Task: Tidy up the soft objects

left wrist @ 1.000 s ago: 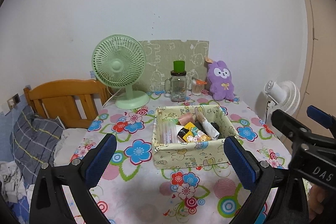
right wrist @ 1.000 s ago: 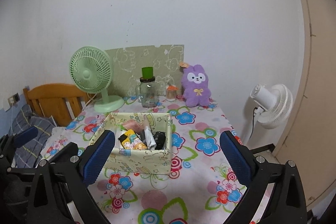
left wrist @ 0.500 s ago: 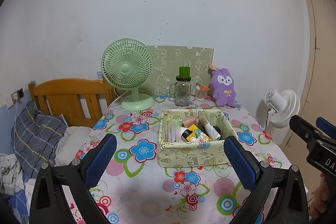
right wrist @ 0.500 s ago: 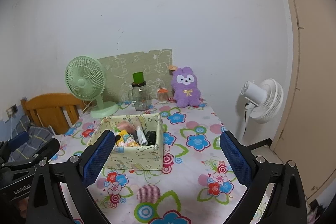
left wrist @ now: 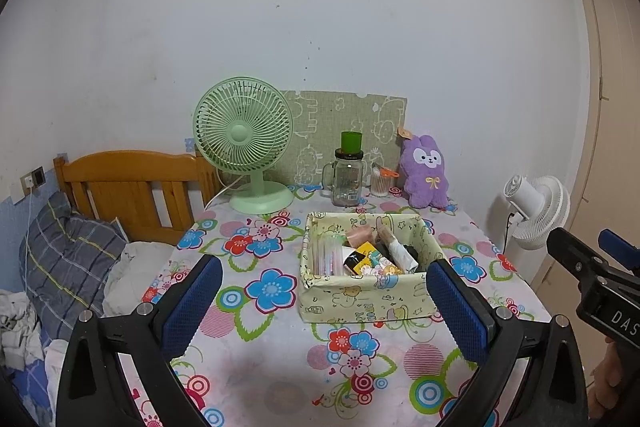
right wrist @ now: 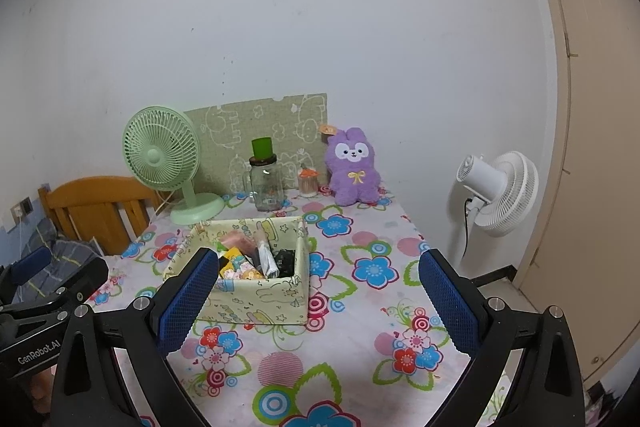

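A purple plush rabbit [left wrist: 425, 171] [right wrist: 353, 167] sits upright at the back of the flowered table, against the wall. A pale fabric box [left wrist: 366, 287] [right wrist: 256, 295] holding several small items stands mid-table. My left gripper [left wrist: 326, 301] hovers open above the table's front, its blue pads either side of the box in view. My right gripper [right wrist: 318, 297] is open too, empty, over the front right of the table. Each gripper shows at the edge of the other's view.
A green desk fan [left wrist: 244, 143], a glass jar with a green lid [left wrist: 349, 173] and a small cotton-swab pot [left wrist: 380, 181] line the back. A white floor fan [right wrist: 496, 193] stands right of the table, a wooden headboard [left wrist: 128, 183] and bedding left.
Both grippers have pulled back and risen from the table, so the box and rabbit look smaller and farther. Both stay open and empty.
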